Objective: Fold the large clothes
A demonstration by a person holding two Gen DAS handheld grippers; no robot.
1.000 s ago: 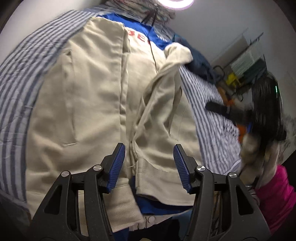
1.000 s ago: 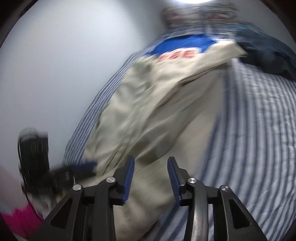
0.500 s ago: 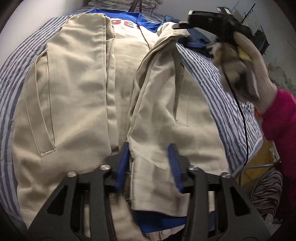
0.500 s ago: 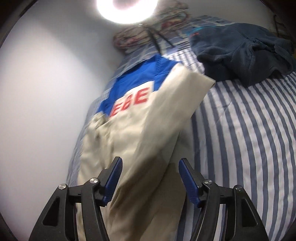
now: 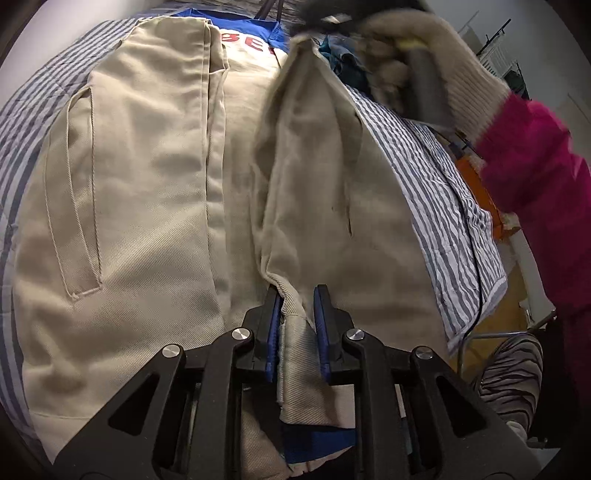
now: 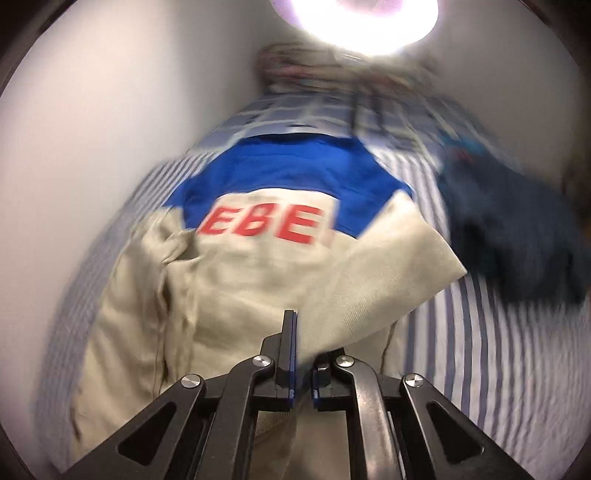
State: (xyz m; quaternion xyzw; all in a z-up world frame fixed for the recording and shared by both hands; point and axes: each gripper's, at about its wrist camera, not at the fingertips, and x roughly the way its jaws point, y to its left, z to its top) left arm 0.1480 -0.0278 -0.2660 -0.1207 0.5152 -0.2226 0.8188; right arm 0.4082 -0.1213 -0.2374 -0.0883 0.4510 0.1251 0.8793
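A beige jacket (image 5: 140,192) with a blue yoke and red letters lies on a blue-and-white striped bed sheet (image 5: 436,184). My left gripper (image 5: 297,306) is shut on the ribbed hem at the jacket's near edge. My right gripper (image 6: 301,343) is shut on the beige cloth near the jacket's right shoulder; it shows blurred at the top of the left wrist view (image 5: 332,22), in a gloved hand, lifting the right front panel (image 5: 314,122). The jacket's back with the red letters (image 6: 258,223) fills the right wrist view.
A dark blue garment (image 6: 517,229) lies on the sheet to the right of the jacket. A white wall (image 6: 92,110) runs along the bed's left side. A ring light (image 6: 354,18) glares at the head of the bed. The bed edge (image 5: 480,295) drops off at right.
Both grippers have closed: the left on the jacket's hem, the right on the cloth near the shoulder. The right panel has been lifted into a ridge.
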